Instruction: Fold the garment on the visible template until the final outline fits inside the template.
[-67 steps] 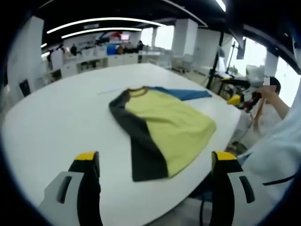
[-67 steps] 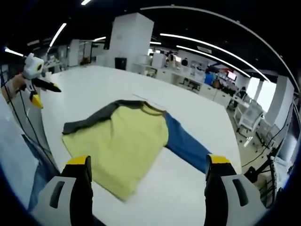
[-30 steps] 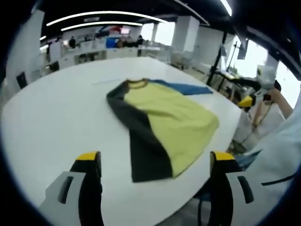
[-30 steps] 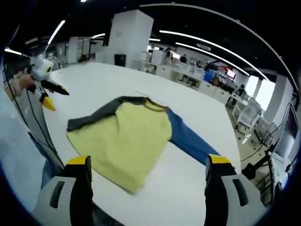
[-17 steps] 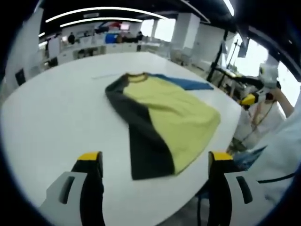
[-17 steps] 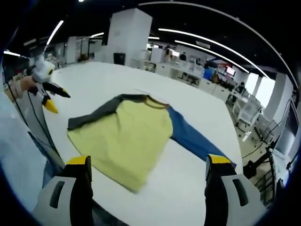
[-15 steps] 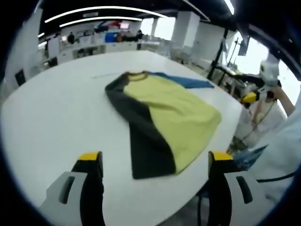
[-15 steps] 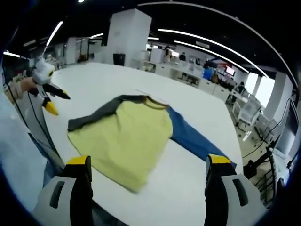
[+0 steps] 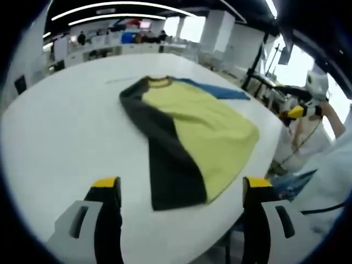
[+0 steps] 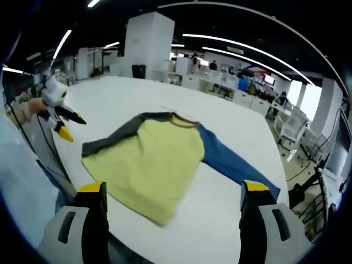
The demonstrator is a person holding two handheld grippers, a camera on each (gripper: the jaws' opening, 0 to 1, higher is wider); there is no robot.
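Yellow garment: the shirt [image 9: 187, 126] lies flat on the white surface [image 9: 60, 126], with a yellow body, a dark grey sleeve [image 9: 165, 159] and a blue sleeve [image 10: 234, 165].
Place, left gripper view: it lies from 12 o'clock to the centre, the grey sleeve running toward 6 o'clock.
Place, right gripper view: the body is at the centre, the blue sleeve reaches toward 4 o'clock.
Template: I cannot make out any outline on the surface.
Left gripper [image 9: 179, 190]: jaws spread wide, holding nothing, above the near edge.
Right gripper [image 10: 173, 195]: jaws spread wide, also holding nothing.
Progress: I judge no fold is made yet.
Risk 1: the hem is near the surface edge, so a pull could drag it off.
Risk 2: pinching 1 layer only would leave a crooked fold.
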